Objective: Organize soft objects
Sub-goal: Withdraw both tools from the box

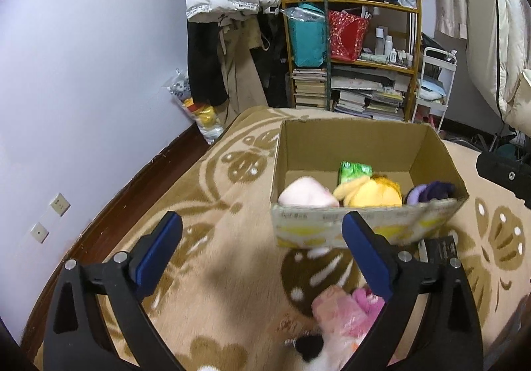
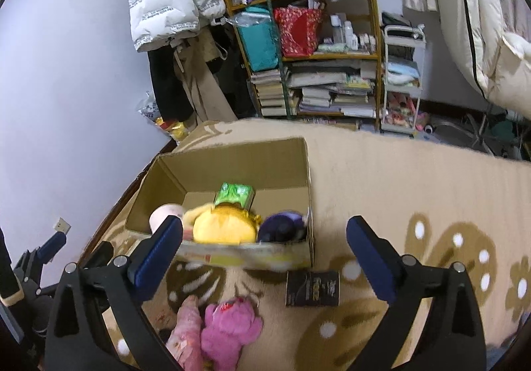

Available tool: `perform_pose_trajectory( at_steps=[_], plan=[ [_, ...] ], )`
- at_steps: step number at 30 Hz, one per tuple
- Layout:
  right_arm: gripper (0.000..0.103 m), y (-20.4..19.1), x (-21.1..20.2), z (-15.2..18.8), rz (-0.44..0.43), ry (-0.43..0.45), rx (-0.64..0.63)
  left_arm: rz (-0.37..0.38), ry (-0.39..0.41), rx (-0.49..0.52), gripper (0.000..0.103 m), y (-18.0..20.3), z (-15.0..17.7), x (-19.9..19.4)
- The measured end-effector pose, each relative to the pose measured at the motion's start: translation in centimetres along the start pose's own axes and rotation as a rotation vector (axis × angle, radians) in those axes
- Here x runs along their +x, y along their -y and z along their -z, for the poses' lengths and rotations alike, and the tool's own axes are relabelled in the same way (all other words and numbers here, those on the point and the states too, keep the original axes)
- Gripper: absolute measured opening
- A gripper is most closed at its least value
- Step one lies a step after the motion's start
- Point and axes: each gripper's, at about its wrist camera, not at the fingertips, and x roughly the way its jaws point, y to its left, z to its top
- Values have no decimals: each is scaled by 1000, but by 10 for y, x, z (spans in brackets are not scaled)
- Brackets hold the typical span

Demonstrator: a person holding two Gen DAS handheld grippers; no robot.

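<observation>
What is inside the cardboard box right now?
Inside the cardboard box: a pale pink plush, a yellow plush, a purple plush and a green packet. Anything beneath them is hidden.

— How do the two stand?
— Left gripper (image 1: 262, 248) tilts downward, blue pads (image 1: 159, 251) spread wide, nothing between them.
— And the right gripper (image 2: 265, 251)?
— The same — angled down, jaws wide apart and empty.
</observation>
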Motion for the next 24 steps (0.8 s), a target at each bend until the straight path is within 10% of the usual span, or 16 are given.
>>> perform_pose_trajectory(
  at_steps=[24],
  plan=[
    [103, -6, -21, 46, -5, -144, 31, 32, -131, 42, 96, 11, 49, -16]
  ],
)
